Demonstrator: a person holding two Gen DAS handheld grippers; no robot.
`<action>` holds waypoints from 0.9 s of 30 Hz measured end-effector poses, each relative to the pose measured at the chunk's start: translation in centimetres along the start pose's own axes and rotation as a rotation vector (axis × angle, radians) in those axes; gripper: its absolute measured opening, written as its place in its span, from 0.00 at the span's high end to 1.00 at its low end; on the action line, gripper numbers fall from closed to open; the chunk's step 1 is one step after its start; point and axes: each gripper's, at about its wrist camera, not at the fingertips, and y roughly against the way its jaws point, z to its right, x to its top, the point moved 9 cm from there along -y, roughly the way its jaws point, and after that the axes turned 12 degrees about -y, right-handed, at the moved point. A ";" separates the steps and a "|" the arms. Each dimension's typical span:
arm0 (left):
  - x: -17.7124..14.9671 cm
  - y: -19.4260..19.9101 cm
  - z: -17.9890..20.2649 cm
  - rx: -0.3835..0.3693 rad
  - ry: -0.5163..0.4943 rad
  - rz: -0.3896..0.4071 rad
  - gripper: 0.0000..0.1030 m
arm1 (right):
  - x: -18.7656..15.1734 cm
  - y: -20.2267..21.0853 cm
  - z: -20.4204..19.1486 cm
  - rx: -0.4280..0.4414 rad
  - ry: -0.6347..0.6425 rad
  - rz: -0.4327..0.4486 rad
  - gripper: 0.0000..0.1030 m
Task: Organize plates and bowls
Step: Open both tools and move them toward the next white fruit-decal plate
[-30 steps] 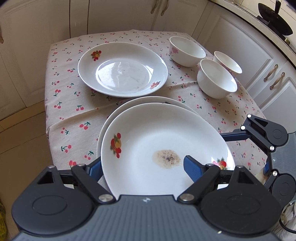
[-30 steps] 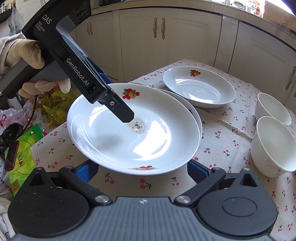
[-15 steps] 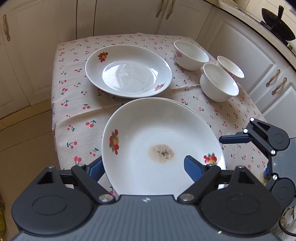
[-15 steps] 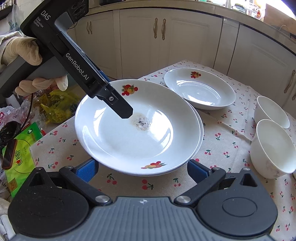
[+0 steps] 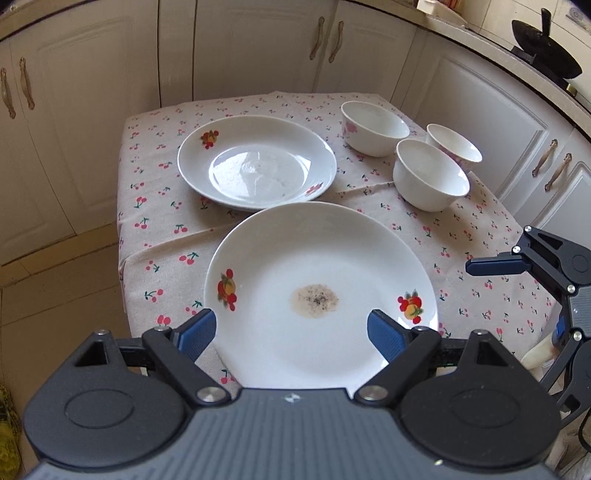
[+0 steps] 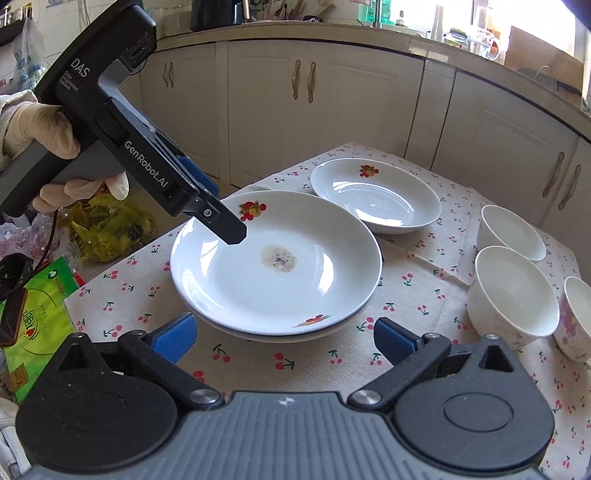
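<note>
A white plate with a brown stain (image 5: 317,284) (image 6: 275,260) rests on top of a second plate, whose rim (image 6: 354,308) shows beneath it, near the table's front. My left gripper (image 5: 291,328) (image 6: 227,229) is open, its fingers apart and just above the plate's near rim, holding nothing. My right gripper (image 6: 282,338) (image 5: 476,266) is open and empty, low over the cloth beside the stack. Another fruit-print plate (image 5: 256,162) (image 6: 375,194) lies further back. Three white bowls (image 5: 430,173) (image 6: 513,295) stand at the right.
The small table carries a cherry-print cloth (image 5: 155,206) and ends close on the left and front. White cabinets (image 5: 240,48) surround it. Green and yellow bags (image 6: 37,314) lie on the floor by the left edge. A black pan (image 5: 546,33) sits on the counter.
The stained plate went down onto the lower plate and my left gripper let go of it and drew back and up. The right gripper stayed open, pulling back slightly.
</note>
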 end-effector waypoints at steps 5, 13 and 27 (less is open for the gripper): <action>0.6 0.9 1.5 0.023 -0.040 0.047 0.13 | 0.3 1.7 0.7 -0.019 -0.040 0.055 0.00; 2.1 1.7 2.2 0.053 -0.060 0.107 0.13 | 0.8 3.2 2.0 -0.046 -0.021 0.102 0.00; 7.7 -0.3 -1.4 0.092 -0.086 0.155 0.11 | 5.7 1.0 5.8 -0.064 0.059 0.127 0.00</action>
